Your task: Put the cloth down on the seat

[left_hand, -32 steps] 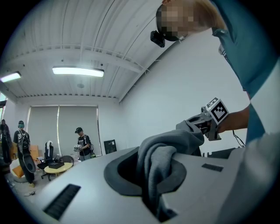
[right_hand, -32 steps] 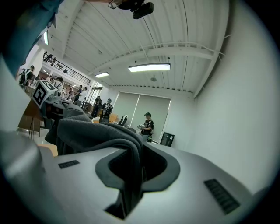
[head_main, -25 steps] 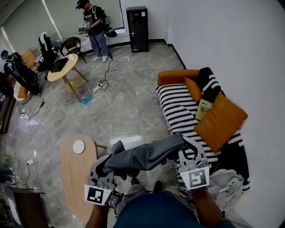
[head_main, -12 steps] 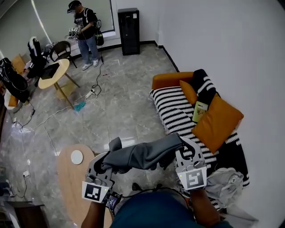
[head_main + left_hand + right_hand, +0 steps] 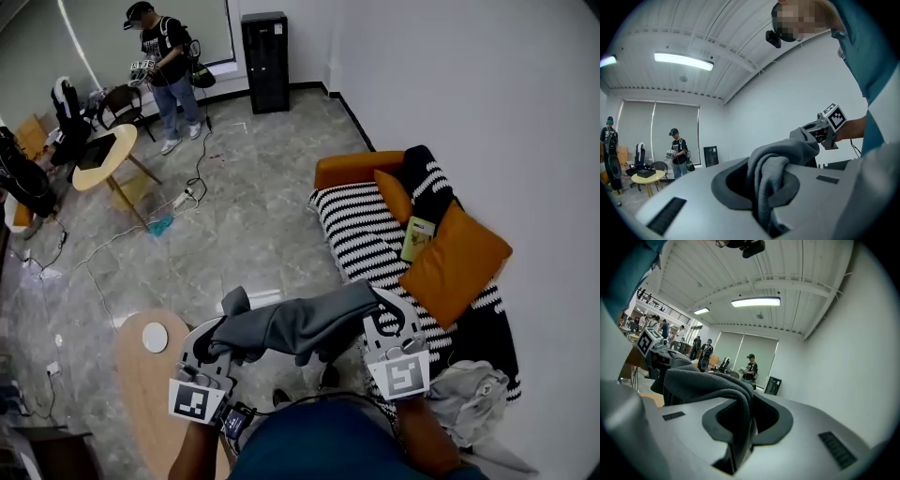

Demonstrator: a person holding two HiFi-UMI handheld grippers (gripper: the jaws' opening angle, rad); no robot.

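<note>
A grey cloth (image 5: 295, 323) hangs stretched between my two grippers in the head view. My left gripper (image 5: 214, 339) is shut on the cloth's left end (image 5: 771, 180), which bunches between its jaws. My right gripper (image 5: 382, 309) is shut on the other end (image 5: 736, 423), where the fabric folds down into the jaw gap. Both grippers point about level, held in front of me. The seat is a sofa with a black-and-white striped cover (image 5: 375, 248), to the right of the cloth; my right gripper is over its front edge.
Orange cushions (image 5: 455, 264) and a green booklet (image 5: 416, 239) lie on the sofa; a pale bundle (image 5: 469, 398) lies at its near end. An oval wooden table (image 5: 145, 375) stands at lower left. A person (image 5: 161, 64), a round table (image 5: 94, 159) and floor cables (image 5: 141, 225) are farther off.
Both grippers and the cloth have shifted with me toward the sofa; the sofa and floor have slid left and up in the head view. Both grips are unchanged.
</note>
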